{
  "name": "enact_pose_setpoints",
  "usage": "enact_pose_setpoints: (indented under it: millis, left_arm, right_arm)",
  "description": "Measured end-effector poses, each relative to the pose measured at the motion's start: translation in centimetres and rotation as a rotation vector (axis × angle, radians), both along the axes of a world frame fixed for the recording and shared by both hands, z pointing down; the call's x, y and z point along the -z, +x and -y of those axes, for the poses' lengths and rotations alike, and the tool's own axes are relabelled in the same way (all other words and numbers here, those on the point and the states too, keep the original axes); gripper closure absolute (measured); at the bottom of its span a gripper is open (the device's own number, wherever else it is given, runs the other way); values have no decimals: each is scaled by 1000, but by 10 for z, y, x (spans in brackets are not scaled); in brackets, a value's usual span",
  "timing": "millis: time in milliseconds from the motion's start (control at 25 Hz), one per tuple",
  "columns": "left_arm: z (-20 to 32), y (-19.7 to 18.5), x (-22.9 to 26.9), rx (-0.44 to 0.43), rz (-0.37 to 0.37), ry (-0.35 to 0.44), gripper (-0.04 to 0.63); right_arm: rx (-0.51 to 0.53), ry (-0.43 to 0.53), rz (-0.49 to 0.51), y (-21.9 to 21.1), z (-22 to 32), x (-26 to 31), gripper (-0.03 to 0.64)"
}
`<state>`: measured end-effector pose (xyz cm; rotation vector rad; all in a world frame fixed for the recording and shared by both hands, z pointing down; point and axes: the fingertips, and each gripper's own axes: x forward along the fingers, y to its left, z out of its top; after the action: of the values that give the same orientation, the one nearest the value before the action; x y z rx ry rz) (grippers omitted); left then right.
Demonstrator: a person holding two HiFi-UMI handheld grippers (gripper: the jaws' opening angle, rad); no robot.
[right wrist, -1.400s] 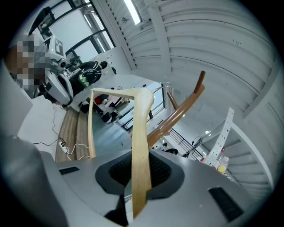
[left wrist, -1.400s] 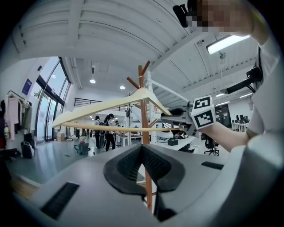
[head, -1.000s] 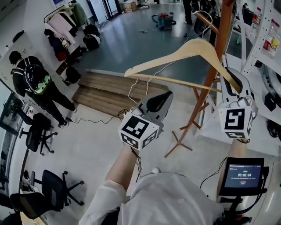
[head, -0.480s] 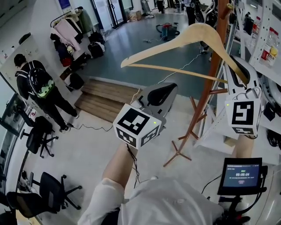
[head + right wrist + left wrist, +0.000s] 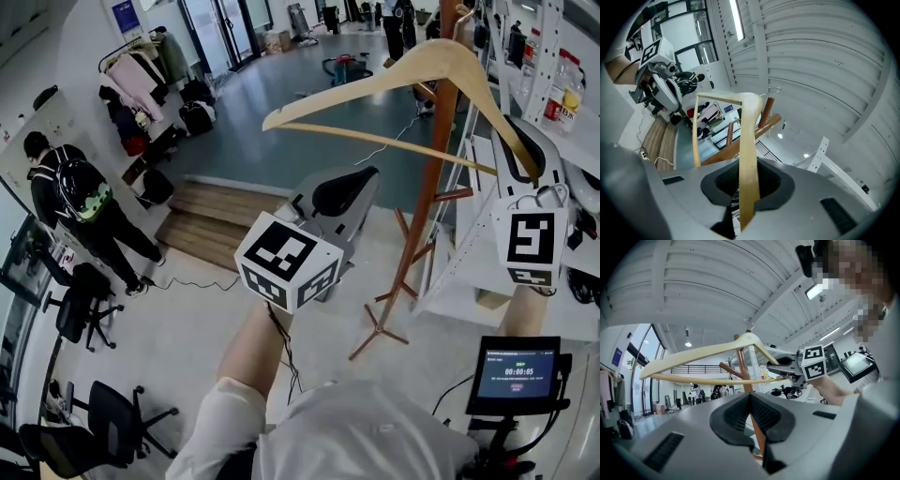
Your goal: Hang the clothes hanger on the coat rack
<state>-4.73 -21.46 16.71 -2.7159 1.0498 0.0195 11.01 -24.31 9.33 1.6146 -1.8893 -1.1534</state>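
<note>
A pale wooden clothes hanger [image 5: 394,80] with a crossbar is held up in the air. My right gripper [image 5: 518,150] is shut on the end of its right arm, and that arm runs between the pads in the right gripper view [image 5: 749,154]. The hanger's metal hook [image 5: 773,89] stands close to the top of the orange-brown coat rack [image 5: 427,187], whose pegs [image 5: 754,133] slant up behind it. My left gripper [image 5: 342,192] hovers below the hanger's crossbar [image 5: 708,379], shut, with nothing in it and apart from the wood.
White shelving [image 5: 562,75] with bottles stands just right of the rack. A small monitor [image 5: 517,372] sits low at the right. On the left are office chairs [image 5: 103,422], a person with a backpack [image 5: 80,183], a clothes rail [image 5: 141,56] and wooden steps [image 5: 225,211].
Both grippers have risen, carrying the hanger upward along the coat rack's pole. The right gripper's hold on the hanger arm is unchanged, and the left gripper stays empty.
</note>
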Motion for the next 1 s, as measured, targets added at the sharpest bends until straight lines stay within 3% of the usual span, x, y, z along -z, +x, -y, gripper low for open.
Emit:
enact_pose_setpoints:
  millis: [360, 1000]
  left_arm:
    - [1, 28, -9, -45, 24, 9, 594]
    - [24, 36, -24, -52, 7, -24, 594]
  right_arm:
    - [-44, -51, -23, 18, 4, -20, 546]
    - [-38, -92, -18, 26, 25, -40, 546]
